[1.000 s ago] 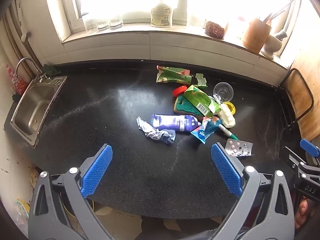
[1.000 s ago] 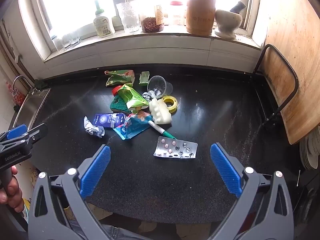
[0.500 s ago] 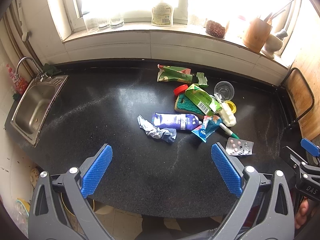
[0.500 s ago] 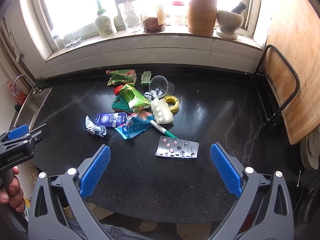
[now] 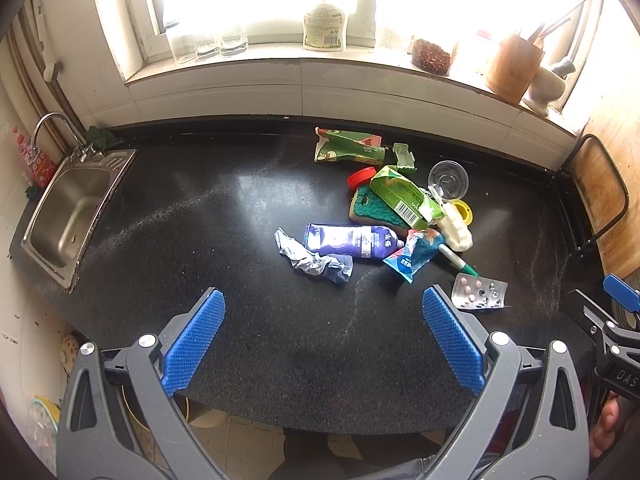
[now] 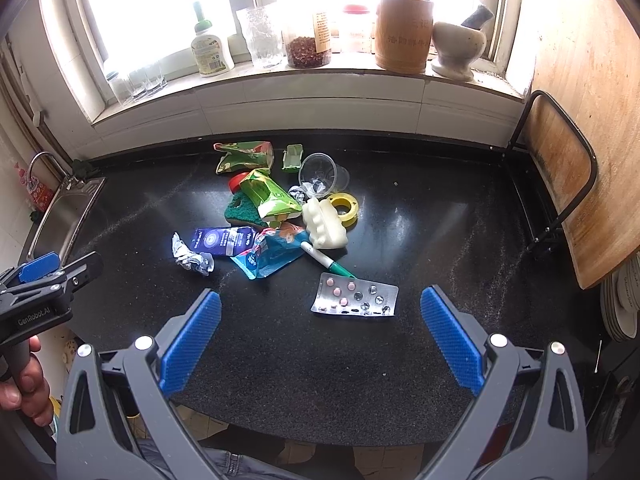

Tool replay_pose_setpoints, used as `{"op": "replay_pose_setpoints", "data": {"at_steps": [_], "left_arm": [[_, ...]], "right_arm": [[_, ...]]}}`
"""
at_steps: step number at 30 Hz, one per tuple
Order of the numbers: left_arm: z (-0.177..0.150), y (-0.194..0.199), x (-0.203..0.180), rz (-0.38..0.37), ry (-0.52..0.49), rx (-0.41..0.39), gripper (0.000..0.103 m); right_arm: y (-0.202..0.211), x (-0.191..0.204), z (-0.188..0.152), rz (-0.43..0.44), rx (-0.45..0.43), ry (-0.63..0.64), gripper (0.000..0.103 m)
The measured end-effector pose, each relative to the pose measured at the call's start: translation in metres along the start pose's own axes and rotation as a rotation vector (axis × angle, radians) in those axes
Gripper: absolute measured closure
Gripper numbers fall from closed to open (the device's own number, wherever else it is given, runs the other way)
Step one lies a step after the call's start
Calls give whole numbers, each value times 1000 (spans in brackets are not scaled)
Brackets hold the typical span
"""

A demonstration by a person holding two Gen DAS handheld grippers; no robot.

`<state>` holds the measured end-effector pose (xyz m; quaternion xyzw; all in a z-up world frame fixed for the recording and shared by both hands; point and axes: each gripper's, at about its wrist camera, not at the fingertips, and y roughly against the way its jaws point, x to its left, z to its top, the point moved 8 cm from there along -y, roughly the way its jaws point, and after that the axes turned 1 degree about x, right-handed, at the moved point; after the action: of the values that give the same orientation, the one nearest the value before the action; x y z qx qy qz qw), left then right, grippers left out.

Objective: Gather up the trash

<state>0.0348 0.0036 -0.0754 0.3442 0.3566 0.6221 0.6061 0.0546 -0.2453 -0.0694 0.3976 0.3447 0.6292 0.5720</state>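
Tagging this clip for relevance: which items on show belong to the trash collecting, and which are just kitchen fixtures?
Trash on the counter:
- blister pack
- crumpled foil
- purple tube
- blue wrapper
- green carton
- clear plastic cup

Just standing about:
- sink
- soap bottle
- wooden utensil holder
- mortar

"GenRobot.AI" stands on the left hand-held gripper [image 6: 40, 276]; "DAS" shows on the right hand-held gripper [image 5: 618, 376]
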Motion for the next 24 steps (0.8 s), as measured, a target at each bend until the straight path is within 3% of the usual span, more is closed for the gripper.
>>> {"op": "replay_pose_setpoints", "data": {"at_steps": [24], "left_arm": [[-2, 0, 2, 1, 1, 7, 7]], "right_arm": [[0, 1, 0, 0, 1, -1, 6]]}}
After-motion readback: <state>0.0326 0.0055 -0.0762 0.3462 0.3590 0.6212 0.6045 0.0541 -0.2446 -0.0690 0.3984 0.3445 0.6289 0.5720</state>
